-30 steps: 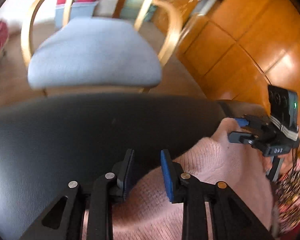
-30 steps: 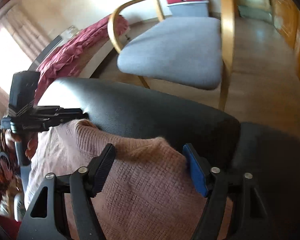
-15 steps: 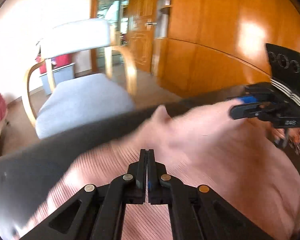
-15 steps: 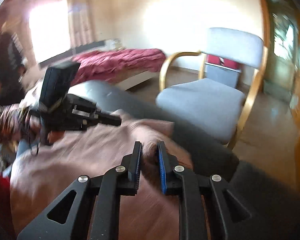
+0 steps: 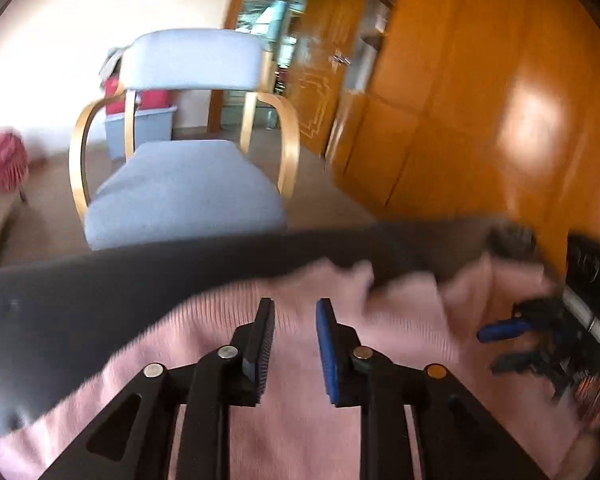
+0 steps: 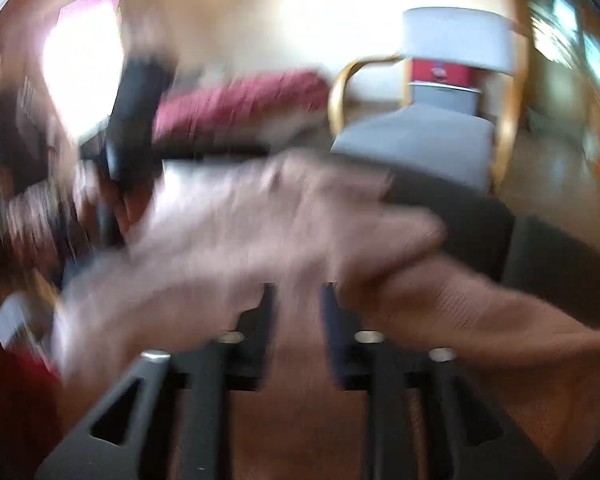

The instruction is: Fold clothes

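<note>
Covering dark surface (image 5: 80, 300), pink sweater (image 5: 300, 420), armchair (image 5: 180, 184) beyond

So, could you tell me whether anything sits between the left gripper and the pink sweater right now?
Nothing visible does. The left gripper is open directly over the pink sweater, with only knit showing between its fingers. The right gripper is off to the side at the sweater's far edge, not in the way.

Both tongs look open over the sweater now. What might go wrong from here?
1. The sweater lies rumpled near the front edge of the black surface, so it may slip off.
2. The left tongs and right tongs are open, and the right view is blurred, so regrasping may catch the wrong layer.
</note>
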`<state>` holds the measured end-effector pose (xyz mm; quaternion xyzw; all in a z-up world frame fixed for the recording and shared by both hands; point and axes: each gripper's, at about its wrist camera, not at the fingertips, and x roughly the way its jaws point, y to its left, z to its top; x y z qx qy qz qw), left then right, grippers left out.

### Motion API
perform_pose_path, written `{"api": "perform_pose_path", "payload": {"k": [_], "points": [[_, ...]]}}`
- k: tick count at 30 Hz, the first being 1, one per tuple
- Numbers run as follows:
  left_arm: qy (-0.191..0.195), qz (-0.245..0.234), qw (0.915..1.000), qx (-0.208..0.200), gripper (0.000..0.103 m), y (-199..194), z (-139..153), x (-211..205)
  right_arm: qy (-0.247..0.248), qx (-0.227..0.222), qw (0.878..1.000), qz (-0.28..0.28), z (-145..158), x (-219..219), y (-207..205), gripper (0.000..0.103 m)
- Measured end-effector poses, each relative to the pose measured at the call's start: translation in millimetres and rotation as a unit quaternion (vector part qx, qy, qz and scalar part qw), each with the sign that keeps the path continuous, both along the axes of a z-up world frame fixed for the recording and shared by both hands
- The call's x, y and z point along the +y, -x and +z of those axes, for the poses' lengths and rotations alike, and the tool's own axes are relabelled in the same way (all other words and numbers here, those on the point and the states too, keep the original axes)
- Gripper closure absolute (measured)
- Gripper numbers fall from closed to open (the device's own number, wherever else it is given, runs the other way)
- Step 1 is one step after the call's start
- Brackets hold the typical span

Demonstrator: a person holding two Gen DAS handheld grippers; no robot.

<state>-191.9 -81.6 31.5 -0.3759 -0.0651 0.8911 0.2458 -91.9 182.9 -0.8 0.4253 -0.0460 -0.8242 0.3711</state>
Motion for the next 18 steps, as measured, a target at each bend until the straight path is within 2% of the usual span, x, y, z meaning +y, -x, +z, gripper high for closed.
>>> {"api": "perform_pose_path", "payload": {"k": [1,3,6,8,10,12,14,17,18], "points": [[-0.012,0.007,0.9997,-0.022,0.074,16,-4,-1,0.024,-0.014,0.999,-0.021,1,6,8,0.021],[-0.032,0.013,0.9977,-0.058,0.072,43,-11,-1,0.071,-0.043,0.994,-0.064,2,18,24,0.021],[-0.017,-0.015,0.9950,-0.098,0.066,70,-29,14,0.132,-0.085,0.980,-0.124,2,33,47,0.023],[0.013,-0.047,0.9919,-0.117,0.064,78,-43,26,0.125,-0.112,0.977,-0.134,-12,26,56,0.030],[0.060,-0.086,0.9854,-0.134,0.065,77,-59,41,0.122,-0.132,0.974,-0.136,-24,19,62,0.036],[0.090,-0.108,0.9866,-0.082,0.064,66,-62,48,0.116,-0.116,0.977,-0.134,-26,15,61,0.045],[0.093,-0.108,0.9874,-0.067,0.064,61,-64,48,0.089,-0.093,0.983,-0.132,-25,10,60,0.086],[0.095,-0.103,0.9885,-0.055,0.068,52,-66,47,0.057,-0.068,0.988,-0.128,-25,7,58,0.094],[0.096,-0.106,0.9883,-0.052,0.080,50,-66,48,0.046,-0.059,0.989,-0.127,-23,5,56,0.094]]}}
